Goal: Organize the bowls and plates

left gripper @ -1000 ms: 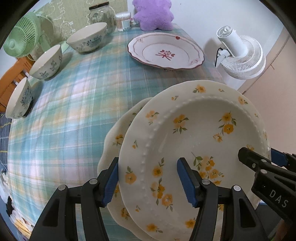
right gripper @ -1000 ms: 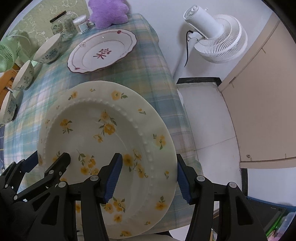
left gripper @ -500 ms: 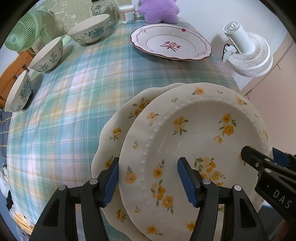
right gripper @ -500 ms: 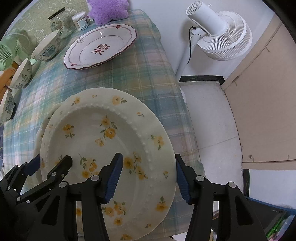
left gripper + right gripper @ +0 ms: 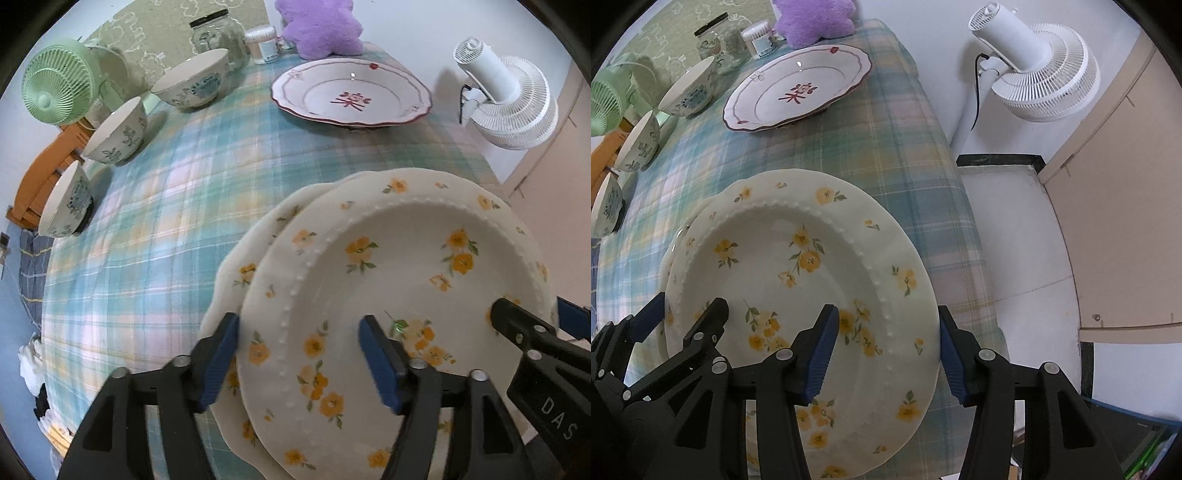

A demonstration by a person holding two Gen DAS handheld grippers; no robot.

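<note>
A cream plate with yellow flowers (image 5: 406, 258) (image 5: 775, 251) lies on a second, matching plate (image 5: 236, 266) (image 5: 679, 236), shifted to its right, near the table's front right corner. My left gripper (image 5: 299, 354) (image 5: 687, 306) straddles the top plate's left rim. Its jaws are opening and its pads stand just clear of the rim. My right gripper (image 5: 884, 343) (image 5: 528, 312) straddles the right rim. Its jaws are closing, with the outer pad against the plate's edge and the inner pad on the inside slope.
A white plate with a red pattern (image 5: 351, 96) sits at the back of the plaid tablecloth (image 5: 147, 240). Three blue-patterned bowls (image 5: 192, 79) (image 5: 118, 129) (image 5: 66, 203) line the left side. A jar (image 5: 218, 37), a purple plush (image 5: 321, 29) and a green fan (image 5: 59, 85) stand behind. A white fan (image 5: 1041, 74) stands beyond the right edge.
The top plate has sunk onto the lower plate, which now shows more at the left. My left jaws stand a little wider. Both hands have stayed in place.
</note>
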